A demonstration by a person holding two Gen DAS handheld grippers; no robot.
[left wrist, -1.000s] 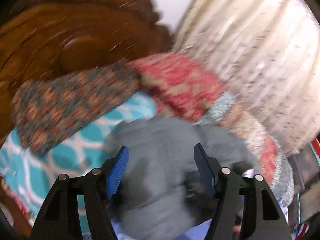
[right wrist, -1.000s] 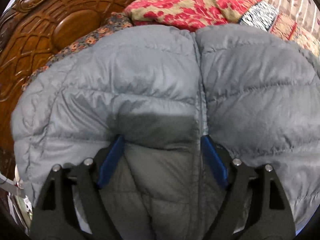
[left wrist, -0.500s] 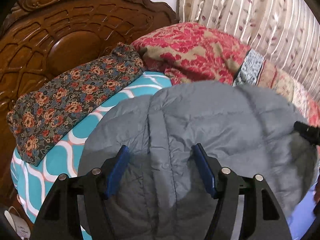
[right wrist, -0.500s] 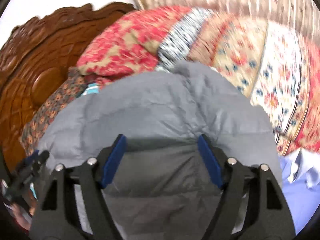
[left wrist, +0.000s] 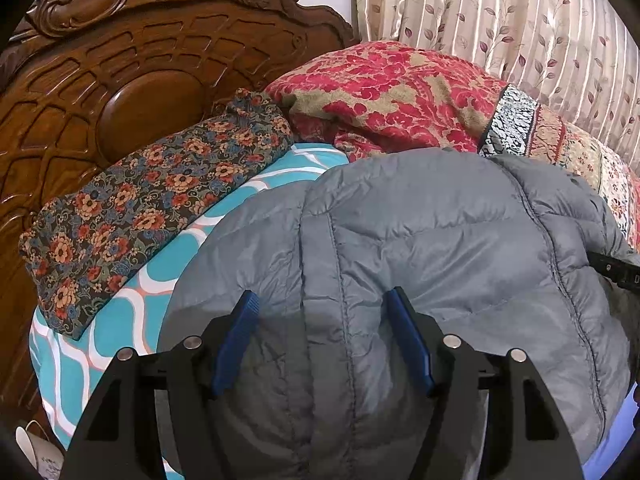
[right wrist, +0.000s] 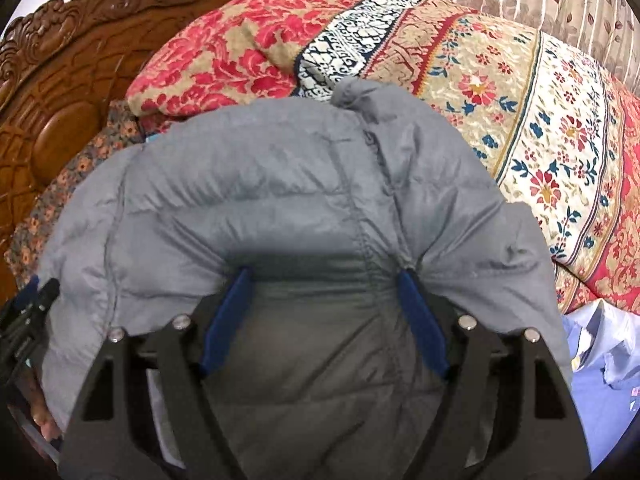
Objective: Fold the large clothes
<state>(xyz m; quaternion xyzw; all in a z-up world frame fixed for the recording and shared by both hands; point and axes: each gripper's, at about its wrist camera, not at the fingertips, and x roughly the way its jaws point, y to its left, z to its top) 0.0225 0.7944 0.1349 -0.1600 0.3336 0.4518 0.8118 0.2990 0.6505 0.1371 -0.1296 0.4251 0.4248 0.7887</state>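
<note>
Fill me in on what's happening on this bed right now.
A person is working a grey puffer jacket with a two-finger tool in each hand. The left tool and the right tool both sit open, low over the padded fabric, with neither clamped on it. The jacket lies bunched on the teal patterned sheet, in front of a floral pillow and a red quilt. The fold looks unfinished.

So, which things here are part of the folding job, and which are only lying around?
Part of the job:
- grey puffer jacket
- left tongs, open over it
- right tongs, open over it

Only lying around:
- dark floral pillow
- red patterned quilt
- teal bedsheet
- carved wooden headboard
- light blue shirt
</note>
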